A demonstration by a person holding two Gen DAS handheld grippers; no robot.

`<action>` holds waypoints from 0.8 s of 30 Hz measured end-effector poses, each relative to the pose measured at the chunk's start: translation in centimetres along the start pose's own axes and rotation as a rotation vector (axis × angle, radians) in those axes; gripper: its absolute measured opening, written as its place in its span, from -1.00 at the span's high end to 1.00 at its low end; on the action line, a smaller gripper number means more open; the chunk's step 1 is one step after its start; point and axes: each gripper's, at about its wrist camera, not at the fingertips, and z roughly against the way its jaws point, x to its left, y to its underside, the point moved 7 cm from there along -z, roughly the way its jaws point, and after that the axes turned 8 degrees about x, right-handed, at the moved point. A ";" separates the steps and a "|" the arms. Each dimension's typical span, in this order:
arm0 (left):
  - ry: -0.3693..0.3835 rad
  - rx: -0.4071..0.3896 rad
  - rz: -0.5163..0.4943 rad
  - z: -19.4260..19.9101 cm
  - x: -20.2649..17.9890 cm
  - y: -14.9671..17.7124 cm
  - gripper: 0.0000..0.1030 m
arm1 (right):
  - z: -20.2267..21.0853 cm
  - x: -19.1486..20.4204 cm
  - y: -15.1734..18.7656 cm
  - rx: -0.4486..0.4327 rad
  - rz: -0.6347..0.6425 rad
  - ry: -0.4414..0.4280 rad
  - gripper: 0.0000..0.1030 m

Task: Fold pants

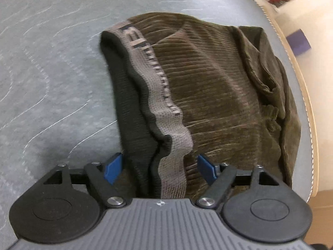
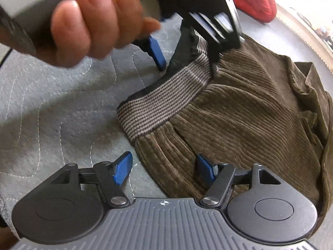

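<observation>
Now both tongs, left (image 1: 159, 167) and right (image 2: 164, 169), gape wide astride the pants (image 1: 208, 87): soft, limp corduroy, light, so pinch the firmer waistband (image 2: 158, 102) ahead.

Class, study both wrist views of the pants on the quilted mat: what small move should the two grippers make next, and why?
Probably lift both clear. The left gripper stands open astride the striped waistband, the right gripper open over the corduroy edge. Neither pinches cloth, and the pants lie doubled on the mat.
</observation>
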 end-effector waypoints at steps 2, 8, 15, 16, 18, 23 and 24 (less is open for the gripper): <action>-0.011 -0.016 -0.018 0.0 -0.2 0.1 -0.57 | 0.5 0.1 0.2 -0.013 0.001 -0.021 0.16; -0.050 -0.032 -0.058 1.2 0.0 0.5 0.56 | 2.7 1.9 0.8 -0.112 0.163 0.004 0.79; -0.047 -0.147 -0.120 7.1 -1.0 2.0 0.77 | 7.8 4.1 1.5 -0.275 0.260 -0.010 0.83; -0.046 -0.159 -0.118 8.1 -0.8 2.2 0.77 | 8.7 4.5 1.6 -0.304 0.269 -0.013 0.83; -0.065 -0.172 -0.112 10.6 0.2 3.0 0.78 | 10.4 5.6 1.2 -0.356 0.277 -0.049 0.84; -0.222 -0.165 -0.189 15.0 3.5 6.7 0.77 | 14.2 10.3 1.6 -0.436 0.347 -0.204 0.85; -0.248 -0.163 -0.182 15.6 4.5 7.7 0.77 | 14.8 11.7 1.9 -0.444 0.374 -0.238 0.85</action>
